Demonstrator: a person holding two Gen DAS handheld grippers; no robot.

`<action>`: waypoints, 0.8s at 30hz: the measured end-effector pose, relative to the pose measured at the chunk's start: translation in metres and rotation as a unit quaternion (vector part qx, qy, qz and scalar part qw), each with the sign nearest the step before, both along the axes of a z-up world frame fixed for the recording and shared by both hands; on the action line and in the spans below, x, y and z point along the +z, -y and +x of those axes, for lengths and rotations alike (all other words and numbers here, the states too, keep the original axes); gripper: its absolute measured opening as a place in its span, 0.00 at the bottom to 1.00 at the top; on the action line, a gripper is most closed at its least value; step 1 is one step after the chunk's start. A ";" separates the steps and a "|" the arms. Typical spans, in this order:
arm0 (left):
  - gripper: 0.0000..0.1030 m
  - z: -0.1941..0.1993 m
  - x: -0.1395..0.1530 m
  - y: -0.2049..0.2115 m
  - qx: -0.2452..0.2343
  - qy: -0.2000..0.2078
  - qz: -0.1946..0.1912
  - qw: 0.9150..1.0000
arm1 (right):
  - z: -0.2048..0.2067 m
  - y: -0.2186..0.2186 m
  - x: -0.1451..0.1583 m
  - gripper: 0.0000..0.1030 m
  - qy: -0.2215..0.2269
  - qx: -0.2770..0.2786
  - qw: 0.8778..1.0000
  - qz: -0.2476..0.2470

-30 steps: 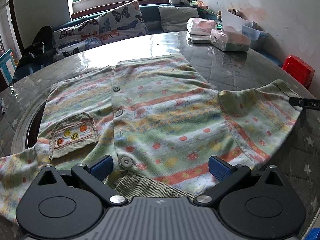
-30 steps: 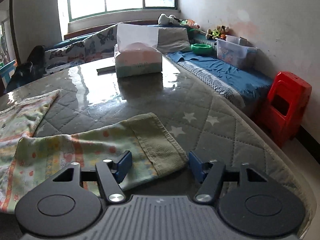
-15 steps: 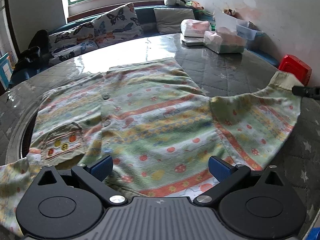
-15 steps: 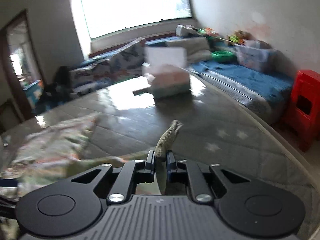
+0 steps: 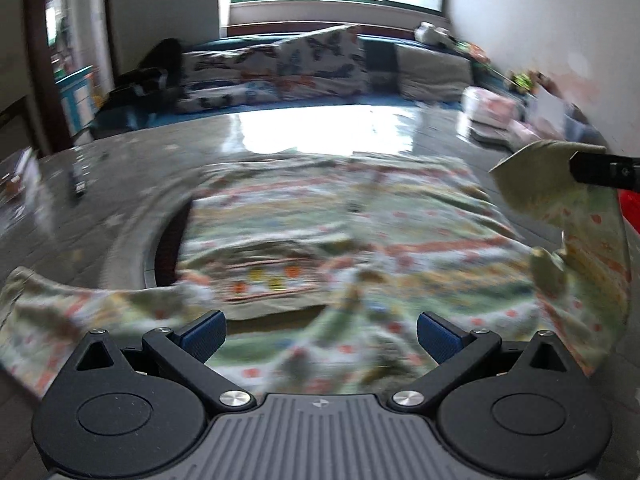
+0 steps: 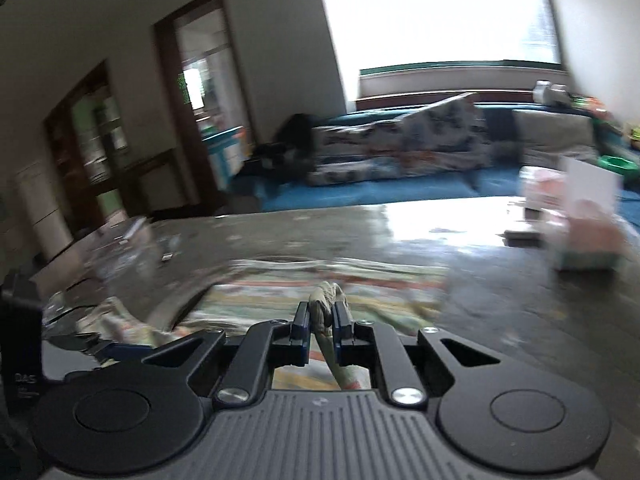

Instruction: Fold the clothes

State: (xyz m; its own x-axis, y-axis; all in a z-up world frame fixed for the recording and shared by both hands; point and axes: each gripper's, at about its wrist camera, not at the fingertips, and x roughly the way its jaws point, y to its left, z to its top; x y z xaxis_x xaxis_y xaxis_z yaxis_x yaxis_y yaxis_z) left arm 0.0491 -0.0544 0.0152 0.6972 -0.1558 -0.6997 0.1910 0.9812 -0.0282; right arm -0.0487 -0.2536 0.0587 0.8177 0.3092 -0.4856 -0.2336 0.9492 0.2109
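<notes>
A patterned child's shirt with stripes, dots and a chest pocket lies spread on the round grey table. My left gripper hovers open over its near hem, with nothing between the blue pads. My right gripper is shut on the green cuff of the right sleeve. In the left wrist view that sleeve hangs lifted off the table at the right, with the cuff pinched by the right gripper's black fingers. The left sleeve lies flat at the near left.
Tissue packs and a white card stand at the table's far right. Small items lie at the table's left edge. A sofa with butterfly cushions runs under the window. A red stool shows at the right.
My right gripper closed on the sleeve cuff, lifted it and swung it leftward over the shirt. The left gripper stayed open and shifted along the near hem; both views are now motion-blurred.
</notes>
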 end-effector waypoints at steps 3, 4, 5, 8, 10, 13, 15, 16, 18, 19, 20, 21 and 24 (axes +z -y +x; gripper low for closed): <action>1.00 0.000 0.001 -0.024 0.031 0.002 -0.010 0.999 | 0.013 -0.031 0.001 0.09 0.001 0.033 0.999 -0.003; 1.00 0.000 0.002 -0.031 0.041 0.002 -0.013 0.999 | 0.016 -0.039 0.000 0.09 0.000 0.040 0.999 -0.004; 1.00 0.000 0.003 -0.038 0.050 0.003 -0.016 0.999 | 0.019 -0.049 -0.001 0.09 -0.002 0.051 0.999 -0.004; 1.00 0.001 0.005 -0.056 0.074 0.006 -0.024 0.997 | 0.025 -0.073 -0.004 0.09 -0.007 0.076 0.997 -0.008; 1.00 0.001 0.006 -0.066 0.088 0.008 -0.029 0.996 | 0.029 -0.086 -0.009 0.12 -0.016 0.094 0.995 -0.008; 1.00 0.002 0.007 -0.076 0.101 0.009 -0.033 0.994 | 0.029 -0.102 -0.013 0.19 -0.022 0.113 0.993 -0.011; 1.00 0.002 0.008 -0.078 0.105 0.010 -0.033 0.994 | 0.027 -0.105 -0.012 0.21 -0.019 0.119 0.993 -0.014; 1.00 0.002 0.008 -0.078 0.105 0.010 -0.033 0.994 | 0.024 -0.104 -0.010 0.26 -0.014 0.118 0.993 -0.016; 1.00 0.001 0.008 -0.078 0.104 0.012 -0.031 0.994 | 0.019 -0.094 -0.004 0.36 -0.008 0.112 0.993 -0.025; 1.00 0.000 0.009 -0.076 0.101 0.013 -0.031 0.994 | 0.018 -0.088 -0.002 0.37 -0.006 0.108 0.994 -0.031; 1.00 -0.001 0.009 -0.074 0.097 0.015 -0.031 0.995 | 0.016 -0.082 -0.001 0.37 -0.005 0.103 0.994 -0.039; 1.00 -0.002 0.009 -0.071 0.092 0.016 -0.032 0.995 | 0.014 -0.074 -0.002 0.37 -0.010 0.098 0.994 -0.050; 0.99 -0.003 0.006 -0.060 0.069 0.014 -0.037 0.997 | 0.008 -0.049 -0.010 0.37 -0.031 0.081 0.993 -0.085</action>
State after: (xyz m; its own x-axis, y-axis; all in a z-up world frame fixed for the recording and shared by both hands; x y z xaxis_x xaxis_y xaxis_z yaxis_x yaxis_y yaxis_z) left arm 0.0458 0.0057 0.0217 0.7352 -0.1067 -0.6694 0.0559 0.9937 -0.0970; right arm -0.0409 -0.2042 0.0486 0.7304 0.3435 -0.5904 -0.3774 0.9234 0.0704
